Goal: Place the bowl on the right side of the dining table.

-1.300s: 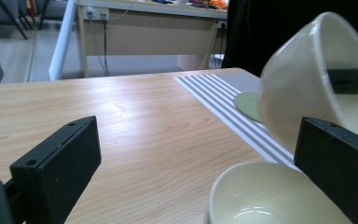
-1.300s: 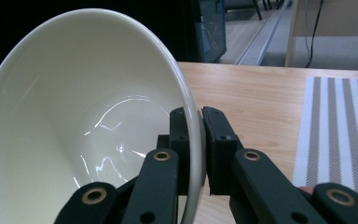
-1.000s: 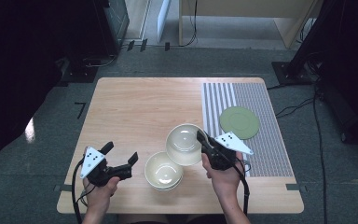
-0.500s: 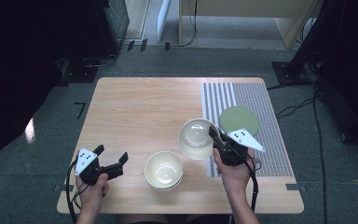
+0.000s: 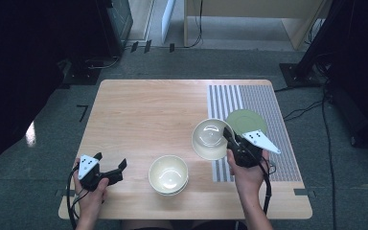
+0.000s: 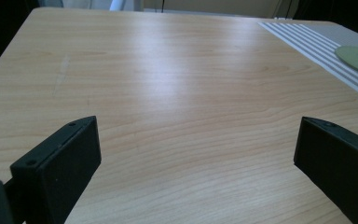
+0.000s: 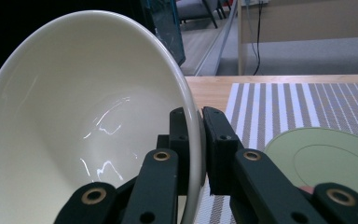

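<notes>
Cream and glossy, the lifted bowl (image 5: 211, 138) has travelled rightward since a second ago; it now hangs tilted over the edge of the striped mat (image 5: 268, 103), just beside the green plate (image 5: 246, 121) — likely its landing place; the right tool (image 5: 228, 134) is clamped on its rim, one jaw inside, one outside; the left tool (image 5: 112, 169) has sunk to the bench (image 5: 143, 110), jaws wide and empty — the stacked bowls (image 5: 168, 174) sit untouched.
</notes>
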`<action>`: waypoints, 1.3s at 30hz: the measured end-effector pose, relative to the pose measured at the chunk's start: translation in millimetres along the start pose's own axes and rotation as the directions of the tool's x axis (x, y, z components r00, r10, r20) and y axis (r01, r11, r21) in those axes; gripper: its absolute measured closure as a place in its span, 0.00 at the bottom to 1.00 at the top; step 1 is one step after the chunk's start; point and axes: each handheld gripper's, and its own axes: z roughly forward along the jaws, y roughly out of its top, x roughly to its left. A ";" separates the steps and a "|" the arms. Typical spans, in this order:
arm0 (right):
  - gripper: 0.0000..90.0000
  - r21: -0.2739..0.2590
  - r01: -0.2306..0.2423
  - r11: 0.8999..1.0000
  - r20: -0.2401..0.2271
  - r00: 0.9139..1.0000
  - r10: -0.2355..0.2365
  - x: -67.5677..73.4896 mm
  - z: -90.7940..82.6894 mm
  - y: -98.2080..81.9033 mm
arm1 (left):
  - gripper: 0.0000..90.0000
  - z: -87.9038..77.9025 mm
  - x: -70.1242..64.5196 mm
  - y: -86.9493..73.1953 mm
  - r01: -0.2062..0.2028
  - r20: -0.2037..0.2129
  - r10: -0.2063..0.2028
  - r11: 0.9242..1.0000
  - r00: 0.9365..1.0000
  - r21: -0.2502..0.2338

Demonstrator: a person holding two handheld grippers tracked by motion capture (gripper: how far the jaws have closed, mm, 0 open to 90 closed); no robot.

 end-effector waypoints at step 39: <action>0.93 0.025 -0.066 0.998 0.145 0.988 0.061 -60.0 18.9 -4.8 | 0.01 9.5 50.5 -17.8 0.037 -0.113 -0.017 0.983 0.994 0.182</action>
